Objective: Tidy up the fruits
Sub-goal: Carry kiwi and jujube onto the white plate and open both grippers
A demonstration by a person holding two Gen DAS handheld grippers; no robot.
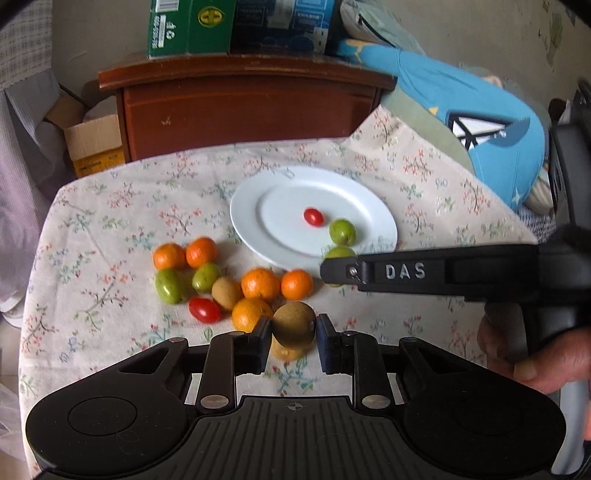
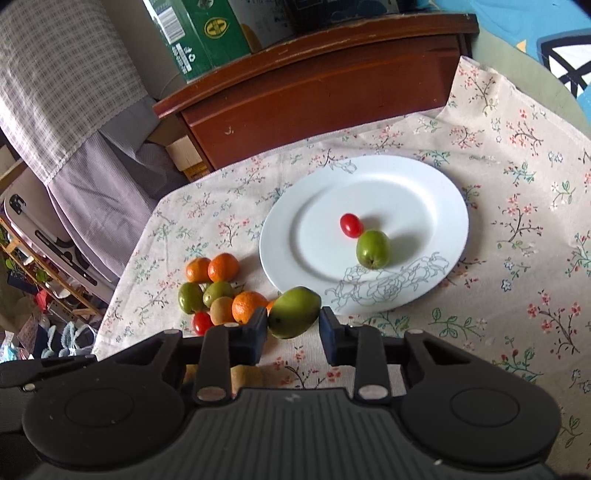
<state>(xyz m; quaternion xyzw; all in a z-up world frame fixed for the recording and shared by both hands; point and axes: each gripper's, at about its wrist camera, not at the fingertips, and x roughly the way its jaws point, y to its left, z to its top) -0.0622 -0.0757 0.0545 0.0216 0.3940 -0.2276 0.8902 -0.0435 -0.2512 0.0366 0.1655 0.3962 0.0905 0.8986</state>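
A white plate (image 1: 251, 225) (image 2: 436, 184) on the floral cloth holds a red cherry tomato (image 1: 313, 216) (image 2: 350, 225) and a green jujube (image 1: 342, 232) (image 2: 372, 249). My left gripper (image 1: 294, 328) is shut on a brown kiwi (image 1: 294, 324), above the cloth near the loose fruit. My right gripper (image 2: 293, 319) is shut on a green jujube (image 2: 294, 312) just off the plate's near-left rim; its body (image 1: 443, 273) crosses the left wrist view. Loose oranges (image 1: 260, 284) (image 2: 223, 267), green jujubes (image 1: 170, 286) (image 2: 190, 298), a kiwi (image 1: 226, 292) (image 2: 221, 311) and a tomato (image 1: 204, 310) (image 2: 202, 322) lie left of the plate.
A dark wooden cabinet (image 1: 240, 110) (image 2: 325, 85) stands behind the table with a green box (image 1: 188, 27) (image 2: 199, 33) on top. A blue cushion (image 1: 480, 125) lies at the right. A cardboard box (image 1: 94, 144) sits left of the cabinet. The table edge runs along the left.
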